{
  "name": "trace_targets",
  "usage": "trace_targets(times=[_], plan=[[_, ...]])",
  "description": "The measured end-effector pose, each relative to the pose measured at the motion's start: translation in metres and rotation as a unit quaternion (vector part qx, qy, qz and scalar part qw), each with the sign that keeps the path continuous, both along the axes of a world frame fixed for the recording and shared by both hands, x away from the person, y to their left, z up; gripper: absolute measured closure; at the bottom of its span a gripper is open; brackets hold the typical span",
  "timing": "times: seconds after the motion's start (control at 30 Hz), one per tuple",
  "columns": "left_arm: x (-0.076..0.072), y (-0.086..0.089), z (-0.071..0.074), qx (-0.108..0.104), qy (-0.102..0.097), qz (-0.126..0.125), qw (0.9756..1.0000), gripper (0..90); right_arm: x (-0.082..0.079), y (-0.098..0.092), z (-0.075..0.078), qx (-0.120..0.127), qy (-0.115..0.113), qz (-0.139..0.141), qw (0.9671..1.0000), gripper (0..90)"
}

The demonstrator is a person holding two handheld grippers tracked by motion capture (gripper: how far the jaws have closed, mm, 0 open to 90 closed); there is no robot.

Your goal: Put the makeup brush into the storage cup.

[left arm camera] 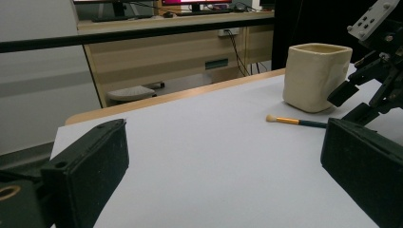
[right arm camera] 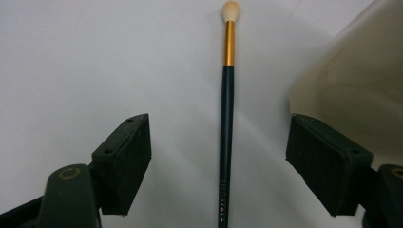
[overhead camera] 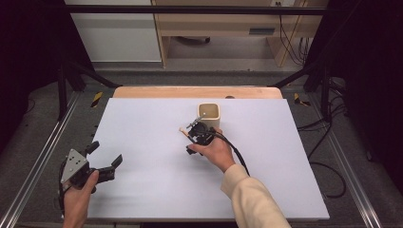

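Note:
A thin makeup brush (right arm camera: 227,118) with a dark green handle, gold ferrule and pale tip lies flat on the white table sheet (overhead camera: 152,137). My right gripper (right arm camera: 219,161) hangs open just above it, one jaw on each side of the handle, not touching it. A cream square cup (overhead camera: 209,115) stands upright right behind the brush (left arm camera: 294,121), close to the right jaw. From the high view, my right gripper (overhead camera: 192,137) sits near the table's middle. My left gripper (overhead camera: 105,156) rests open at the front left, with nothing between its jaws.
The cream cup (left arm camera: 316,76) stands near the far edge of the sheet, with the wooden table edge (overhead camera: 197,91) behind it. Metal rails (overhead camera: 35,166) run along both sides of the table. A cable (overhead camera: 235,152) trails from my right gripper over the sheet.

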State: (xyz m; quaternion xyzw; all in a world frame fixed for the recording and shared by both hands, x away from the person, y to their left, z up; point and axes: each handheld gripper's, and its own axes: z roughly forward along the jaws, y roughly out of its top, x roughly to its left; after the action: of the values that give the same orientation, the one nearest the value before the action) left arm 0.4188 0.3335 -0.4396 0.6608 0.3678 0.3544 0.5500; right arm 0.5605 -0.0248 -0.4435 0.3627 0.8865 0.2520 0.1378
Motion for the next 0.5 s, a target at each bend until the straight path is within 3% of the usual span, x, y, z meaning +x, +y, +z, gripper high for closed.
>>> trace_targets(times=[0.2, 0.5], plan=[[0.0001, 0.0, 0.0, 0.0, 0.0, 0.0, 1.0, 1.4, 0.0004, 0.0023, -0.003, -0.003, -0.004, -0.01, 0.9999, 33.2], [0.0, -0.0003, 0.0001, 0.004, 0.001, -0.001, 1.0, 1.6, 0.001, 0.0042, -0.0058, 0.015, -0.015, -0.025, 0.9995, 46.4]])
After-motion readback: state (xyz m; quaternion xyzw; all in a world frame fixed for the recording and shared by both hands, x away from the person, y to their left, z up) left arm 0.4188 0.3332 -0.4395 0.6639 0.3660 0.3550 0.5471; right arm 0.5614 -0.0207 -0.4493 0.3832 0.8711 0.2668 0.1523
